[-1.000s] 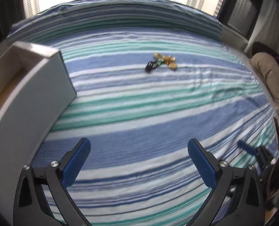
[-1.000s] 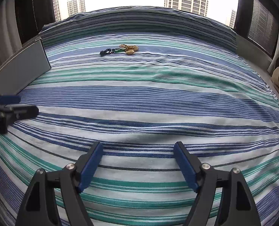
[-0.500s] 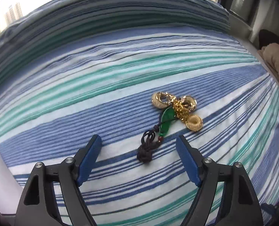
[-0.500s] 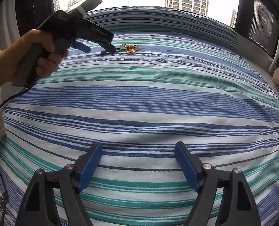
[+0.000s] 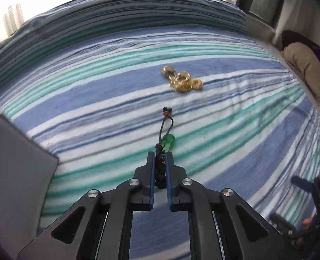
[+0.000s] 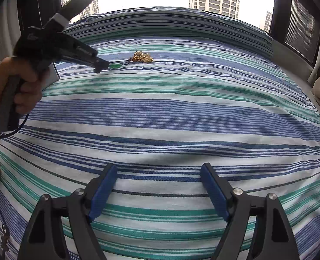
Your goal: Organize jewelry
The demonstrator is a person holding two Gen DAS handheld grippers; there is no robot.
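Left gripper [image 5: 160, 158] pinched tight on the dark cord [image 5: 164, 127] with green pendant [image 5: 168, 141]; right gripper [image 6: 158, 189] wide apart, empty, above the striped bedsheet [image 6: 181, 112].

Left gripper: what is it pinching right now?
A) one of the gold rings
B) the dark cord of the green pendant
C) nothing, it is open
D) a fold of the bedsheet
B: the left gripper is shut on the dark cord, with the green pendant just beyond its tips; the gold rings lie apart on the striped bedsheet.

The left hand-held gripper [image 5: 160, 162], black with blue pads, is clamped nearly closed, gripped by a bare hand [image 6: 19, 86]. The right hand-held gripper [image 6: 158, 182] hovers low, jaws wide apart.
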